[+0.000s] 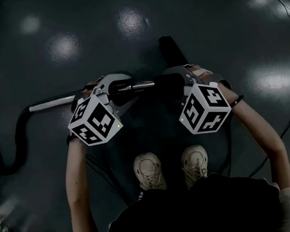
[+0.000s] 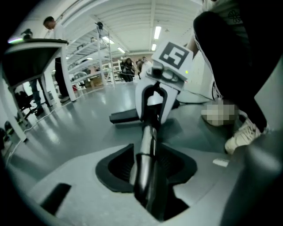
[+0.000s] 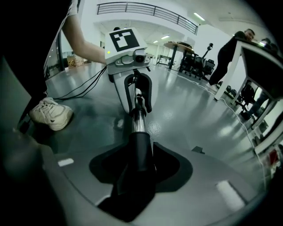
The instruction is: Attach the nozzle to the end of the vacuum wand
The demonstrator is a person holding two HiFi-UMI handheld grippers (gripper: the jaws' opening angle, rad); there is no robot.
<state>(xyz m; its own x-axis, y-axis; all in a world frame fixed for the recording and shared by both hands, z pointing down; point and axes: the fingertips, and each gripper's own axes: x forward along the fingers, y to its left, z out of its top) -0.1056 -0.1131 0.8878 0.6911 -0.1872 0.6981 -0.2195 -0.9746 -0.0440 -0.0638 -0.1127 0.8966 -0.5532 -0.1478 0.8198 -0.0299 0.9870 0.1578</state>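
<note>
Tongs clamped: left gripper (image 1: 114,89) on the vacuum wand (image 2: 146,150), right gripper (image 1: 176,80) on the nozzle (image 3: 141,152).
I see them end to end, metal tube meeting black collar.

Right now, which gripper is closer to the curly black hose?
Left. The left gripper clamps the metal wand running to the hose; the right gripper holds the black nozzle, farther along.

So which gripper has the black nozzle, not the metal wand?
The right gripper: its jaws clamp the black nozzle, while the left gripper holds the shiny metal wand.
</note>
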